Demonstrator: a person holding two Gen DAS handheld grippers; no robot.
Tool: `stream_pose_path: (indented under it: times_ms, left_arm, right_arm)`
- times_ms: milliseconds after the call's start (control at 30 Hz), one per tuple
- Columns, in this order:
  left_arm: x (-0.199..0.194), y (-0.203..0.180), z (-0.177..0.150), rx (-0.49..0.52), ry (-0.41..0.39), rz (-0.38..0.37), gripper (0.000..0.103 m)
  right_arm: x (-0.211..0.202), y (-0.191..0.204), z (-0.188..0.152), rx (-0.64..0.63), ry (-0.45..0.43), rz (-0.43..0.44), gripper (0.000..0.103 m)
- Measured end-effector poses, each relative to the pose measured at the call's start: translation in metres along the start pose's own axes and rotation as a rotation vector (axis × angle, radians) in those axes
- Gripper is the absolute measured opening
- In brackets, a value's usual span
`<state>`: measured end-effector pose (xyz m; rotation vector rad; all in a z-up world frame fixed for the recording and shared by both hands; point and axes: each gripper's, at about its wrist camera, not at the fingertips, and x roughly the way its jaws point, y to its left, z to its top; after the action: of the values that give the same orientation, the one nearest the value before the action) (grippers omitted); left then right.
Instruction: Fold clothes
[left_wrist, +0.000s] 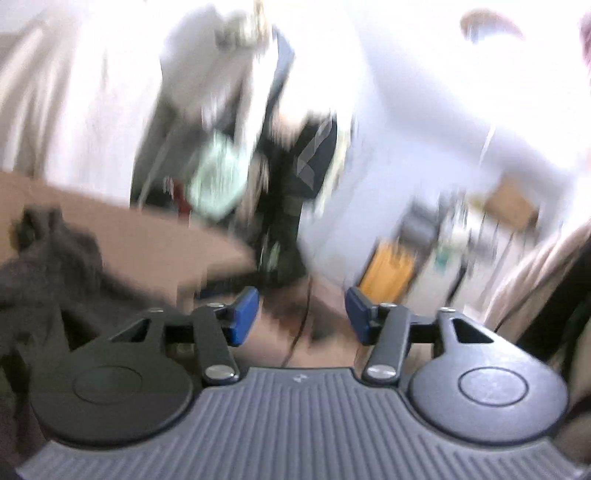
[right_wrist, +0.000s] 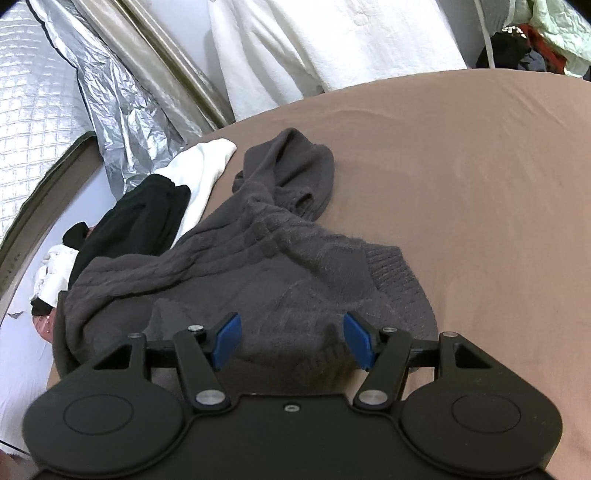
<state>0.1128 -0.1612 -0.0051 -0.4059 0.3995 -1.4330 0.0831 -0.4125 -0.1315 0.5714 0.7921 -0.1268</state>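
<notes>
At lower left of the blurred left-wrist view, a dark grey sweater (left_wrist: 40, 266) lies rumpled on the brown bed (left_wrist: 155, 236); the left gripper (left_wrist: 301, 314), fingers apart, grips nothing and perhaps points past the bed's edge. In the right-wrist view the right gripper (right_wrist: 290, 341) hangs with its fingers spread over the sweater's lower-centre folds, seemingly placed to take hold.

left tool (left_wrist: 301, 315) jaws apart, right tool (right_wrist: 291, 339) likewise
</notes>
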Motion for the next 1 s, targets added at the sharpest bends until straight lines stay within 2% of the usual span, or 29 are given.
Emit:
stream_pose_path:
  times_ms: [67,100,133,167,200,233,333,400,433,567,600,733,833,933,967,1000]
  left_arm:
    - [-0.019,-0.018,0.015,0.042,-0.083,0.043,0.078]
    - [-0.025,-0.023,0.024,0.052,-0.100,0.098,0.084]
    - [-0.026,-0.023,0.035,0.048,-0.102,0.178,0.085]
    - [-0.025,-0.019,0.047,0.036,-0.100,0.271,0.085]
    - [-0.020,-0.009,0.060,0.009,-0.087,0.395,0.087]
    - [-0.015,0.005,0.074,-0.023,-0.070,0.534,0.091]
    - [0.007,0.064,0.098,-0.053,0.017,0.951,0.091]
    - [0.021,0.112,0.095,-0.095,0.090,1.127,0.091]
    - [0.025,0.136,0.091,-0.137,0.110,1.190,0.091]
    - [0.013,0.209,0.041,-0.467,0.041,1.272,0.089]
    - [0.012,0.220,0.030,-0.511,0.037,1.287,0.089]
    - [0.018,0.228,0.021,-0.394,0.131,1.278,0.090]
    - [0.013,0.230,0.025,-0.418,0.074,1.167,0.091]
    - [0.010,0.241,0.021,-0.457,0.035,1.159,0.092]
    - [0.007,0.243,0.018,-0.464,0.022,1.156,0.091]
    - [0.005,0.241,0.015,-0.449,0.031,1.164,0.088]
  right_arm:
    - [0.001,0.003,-0.005,-0.045,0.031,-0.006,0.067]
    - [0.001,0.005,-0.010,-0.071,0.041,-0.020,0.067]
    - [0.001,0.006,-0.012,-0.088,0.045,-0.027,0.067]
    - [0.000,0.006,-0.011,-0.098,0.039,-0.025,0.067]
    - [0.000,0.006,-0.011,-0.108,0.033,-0.022,0.067]
    - [-0.001,0.006,-0.008,-0.113,0.021,-0.016,0.067]
    - [0.004,0.004,0.017,-0.101,-0.043,0.022,0.067]
    - [0.013,0.007,0.037,-0.106,-0.072,0.036,0.067]
    - [0.019,0.009,0.047,-0.117,-0.081,0.037,0.067]
    - [0.054,0.008,0.085,-0.099,-0.086,0.039,0.067]
    - [0.064,0.004,0.094,-0.081,-0.079,0.040,0.067]
    - [0.108,-0.009,0.121,-0.013,-0.047,0.039,0.067]
    - [0.148,-0.016,0.130,0.026,-0.009,0.012,0.067]
    - [0.184,-0.017,0.131,0.035,0.038,-0.008,0.066]
    - [0.193,-0.014,0.127,0.024,0.055,-0.006,0.061]
    - [0.197,-0.008,0.121,-0.014,0.053,-0.015,0.040]
